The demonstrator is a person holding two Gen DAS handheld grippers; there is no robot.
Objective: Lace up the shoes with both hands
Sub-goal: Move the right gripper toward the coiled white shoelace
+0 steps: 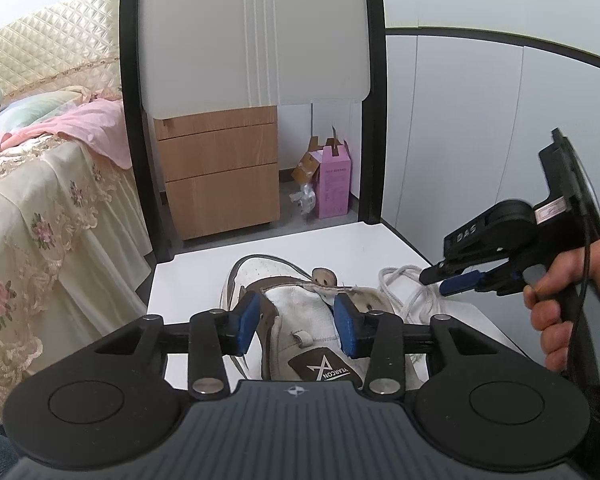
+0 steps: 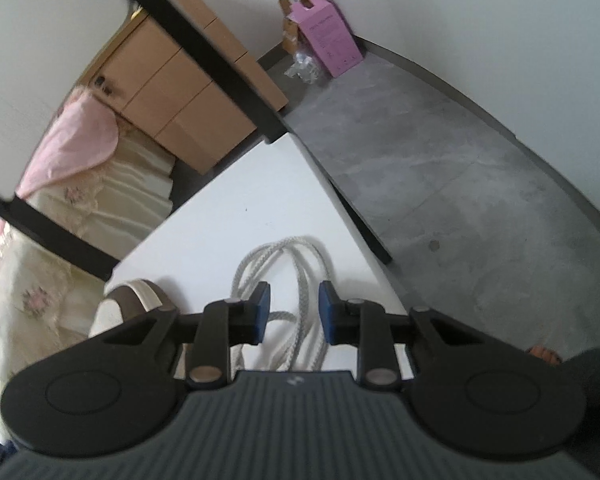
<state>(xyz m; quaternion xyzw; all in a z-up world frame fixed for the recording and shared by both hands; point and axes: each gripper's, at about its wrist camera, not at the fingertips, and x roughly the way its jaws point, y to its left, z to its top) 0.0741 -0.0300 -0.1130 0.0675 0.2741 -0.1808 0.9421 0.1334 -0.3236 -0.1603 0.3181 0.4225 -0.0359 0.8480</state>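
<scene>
**Shoe between my left jaws, loose lace under my right**

I am looking down my left gripper (image 1: 296, 322) at the shoe (image 1: 320, 320), a white and brown trainer lying on the white table (image 1: 204, 280) with its toe pointing away from me. My jaws are standing apart, one blue pad on each side of the tongue, and I am not seeing either pad pressing on the leather. The near end of the shoe is disappearing under the gripper body, so I am only making out part of the brown tongue label. The eyelet rows are mostly hidden behind the pads; I cannot tell whether any lace is threaded.

The shoelace (image 1: 400, 284) is lying in a loose white heap on the table just to the right of the shoe. My right gripper (image 1: 440, 282), held in a hand (image 1: 556, 320), is hovering over that heap. Seen side-on from the left camera, its jaw gap is unreadable.

From the right wrist camera the right gripper (image 2: 293, 312) is showing its jaws apart, with loops of the shoelace (image 2: 284, 272) lying between and beyond them, not pinched. This picture is blurring slightly. Only the toe of the shoe (image 2: 136, 300) is peeking in at the left, the rest cut off by the gripper arm.
</scene>
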